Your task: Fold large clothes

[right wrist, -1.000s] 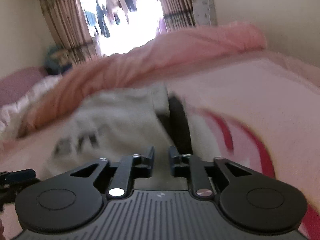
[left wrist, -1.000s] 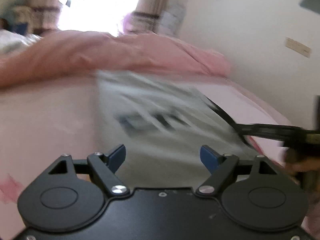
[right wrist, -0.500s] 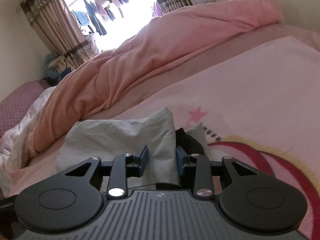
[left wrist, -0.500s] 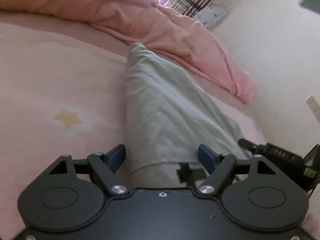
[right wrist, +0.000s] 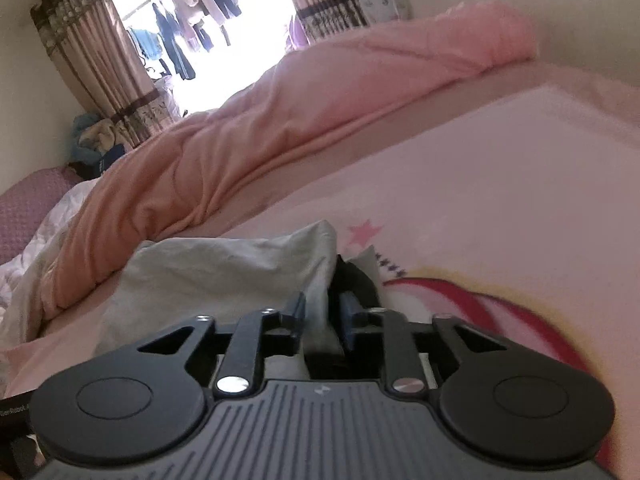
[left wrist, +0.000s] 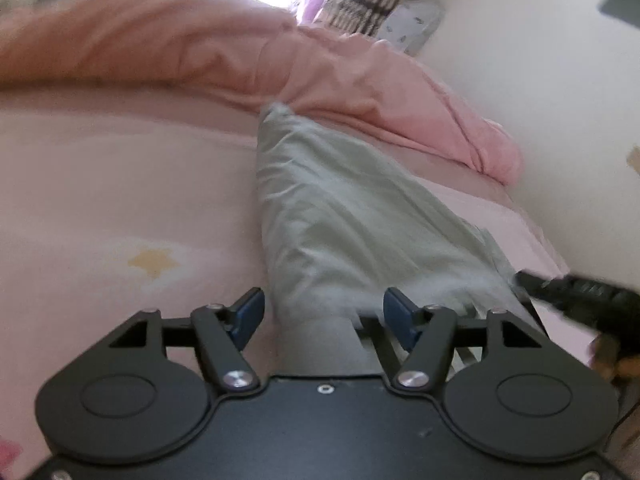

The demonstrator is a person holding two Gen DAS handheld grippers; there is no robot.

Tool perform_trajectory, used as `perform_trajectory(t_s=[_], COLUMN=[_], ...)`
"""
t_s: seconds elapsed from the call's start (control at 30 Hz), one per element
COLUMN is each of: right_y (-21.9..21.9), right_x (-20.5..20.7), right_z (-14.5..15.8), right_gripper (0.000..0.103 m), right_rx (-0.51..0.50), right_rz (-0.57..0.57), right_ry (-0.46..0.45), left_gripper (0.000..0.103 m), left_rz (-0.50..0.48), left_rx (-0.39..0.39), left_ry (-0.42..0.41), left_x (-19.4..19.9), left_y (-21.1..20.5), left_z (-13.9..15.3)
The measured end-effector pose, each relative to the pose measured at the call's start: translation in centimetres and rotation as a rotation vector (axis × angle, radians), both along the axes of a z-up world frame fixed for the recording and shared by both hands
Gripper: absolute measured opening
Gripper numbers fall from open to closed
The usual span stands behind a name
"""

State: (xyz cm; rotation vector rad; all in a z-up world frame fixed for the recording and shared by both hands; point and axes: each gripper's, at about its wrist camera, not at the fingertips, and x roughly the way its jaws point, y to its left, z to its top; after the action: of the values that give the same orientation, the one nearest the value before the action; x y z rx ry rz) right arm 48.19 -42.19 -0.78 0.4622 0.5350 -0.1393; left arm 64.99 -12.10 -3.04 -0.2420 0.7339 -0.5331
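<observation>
The left gripper [left wrist: 323, 312] stands with its jaws well apart, having just been closing, and the near end of the grey garment [left wrist: 344, 216] lies between its blue pads [left wrist: 250, 311] without either pad pressing on it: released, not grasping. The right gripper [right wrist: 322, 316] has just been opening; a fold of the grey garment [right wrist: 224, 268] and its dark lining sit in the narrow gap between the jaws, but whether the pads bite the cloth cannot be told.

The garment lies in a long strip on the pink bed sheet [left wrist: 120, 184], running from the left gripper toward 12 o'clock, where its far tip touches the rumpled pink duvet [left wrist: 224, 48].

Judged from this, the next fold calls for both grippers pinching the two near corners at equal depth and carrying them level toward 12 o'clock, so the edges meet square.

Open sheet lies at 9 to 11 o'clock of the left gripper. At 1 to 3 o'clock the bed edge and wall [left wrist: 540, 80] close in, and the duvet limits travel ahead.
</observation>
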Motion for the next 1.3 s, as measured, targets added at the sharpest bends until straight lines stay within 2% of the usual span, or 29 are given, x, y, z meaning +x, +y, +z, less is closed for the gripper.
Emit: perform_trajectory(t_s=[0.07, 0.1, 0.2, 0.3, 0.37, 0.43, 0.5, 0.53, 0.57, 0.6, 0.63, 0.67, 0.7, 0.73, 0.77, 0.8, 0.93, 1.03, 1.07, 1.17, 1.23, 1.3], right_y=[0.3, 0.4, -0.1, -0.3, -0.1, 0.3, 0.8, 1.0, 1.4, 1.7, 2.0, 2.2, 2.2, 2.2, 2.0, 1.8, 1.5, 1.6, 1.6, 1.6, 1.2, 1.2], right_x=[-4.4, -6.7, -13.0, -17.4, -18.7, -19.0, -18.1, -17.5, -16.9, -16.3, -16.3, -16.5, -16.6, -16.9, -17.0, -16.8, -16.1, -16.7, -17.1, -15.6, -15.4, -15.7], right_z=[0.8, 0.8, -0.7, -3.1, -3.9, -4.3, -4.3, -4.2, -4.0, -3.8, -3.7, -3.5, -2.9, -2.5, -2.2, -2.1, -3.5, -3.5, -3.9, -6.6, -8.4, -8.1], right_gripper=[0.051, 0.052, 0.053, 0.053, 0.053, 0.053, 0.049, 0.040, 0.023, 0.011, 0.004, 0.003, 0.003, 0.002, 0.002, 0.002, 0.001, 0.001, 0.001, 0.001, 0.001, 0.002], right_rx=[0.004, 0.013, 0.080, 0.183, 0.233, 0.270, 0.280, 0.255, 0.224, 0.189, 0.175, 0.174, 0.171, 0.161, 0.158, 0.168, 0.176, 0.172, 0.169, 0.163, 0.192, 0.196], right_rz=[0.000, -0.001, -0.043, -0.063, -0.058, -0.033, -0.032, -0.042, -0.055, -0.062, -0.071, -0.073, -0.077, -0.085, -0.090, -0.087, -0.095, -0.097, -0.100, -0.096, -0.092, -0.088], right_ry=[-0.027, -0.028, -0.017, -0.007, -0.013, -0.036, -0.033, -0.032, -0.022, -0.009, -0.010, -0.021, -0.039, -0.060, -0.076, -0.079, -0.043, -0.083, -0.077, 0.002, -0.018, -0.025], left_gripper=[0.067, 0.067, 0.067, 0.067, 0.067, 0.067, 0.067, 0.065, 0.065, 0.063, 0.056, 0.045, 0.040, 0.028, 0.021, 0.022, 0.021, 0.018, 0.018, 0.020, 0.022, 0.022], left_rz=[-0.028, -0.040, -0.076, -0.082, -0.083, -0.092, -0.102, -0.103, -0.101, -0.096, -0.079, -0.070, -0.063, -0.047, -0.030, -0.025, -0.005, -0.011, -0.020, -0.009, 0.000, -0.003], left_rx=[0.056, 0.072, 0.090, 0.049, 0.027, 0.038, 0.059, 0.076, 0.091, 0.108, 0.126, 0.137, 0.147, 0.172, 0.202, 0.213, 0.177, 0.244, 0.259, 0.245, 0.240, 0.255], left_ry=[-0.054, -0.069, -0.095, -0.087, -0.088, -0.098, -0.090, -0.094, -0.096, -0.098, -0.099, -0.105, -0.108, -0.106, -0.101, -0.101, -0.083, -0.169, -0.170, -0.097, -0.096, -0.096], left_x=[-3.9, -5.7, -11.6, -17.1, -20.0, -21.9, -22.7, -22.9, -22.8, -22.6, -22.6, -22.4, -22.1, -21.6, -21.3, -21.1, -20.7, -21.9, -21.8, -20.7, -20.7, -20.7], left_y=[0.9, 1.4, 3.0, 4.8, 5.2, 4.9, 4.1, 3.6, 3.1, 2.6, 2.3, 2.0, 1.7, 1.2, 1.1, 1.1, 1.8, 1.5, 1.3, 1.6, 1.9, 1.7], left_z=[1.1, 1.2, 1.0, 0.0, -1.0, -1.8, -2.6, -2.9, -3.1, -3.2, -3.3, -3.4, -3.4, -3.3, -3.4, -3.4, -3.5, -2.5, -2.7, -4.5, -4.7, -4.5])
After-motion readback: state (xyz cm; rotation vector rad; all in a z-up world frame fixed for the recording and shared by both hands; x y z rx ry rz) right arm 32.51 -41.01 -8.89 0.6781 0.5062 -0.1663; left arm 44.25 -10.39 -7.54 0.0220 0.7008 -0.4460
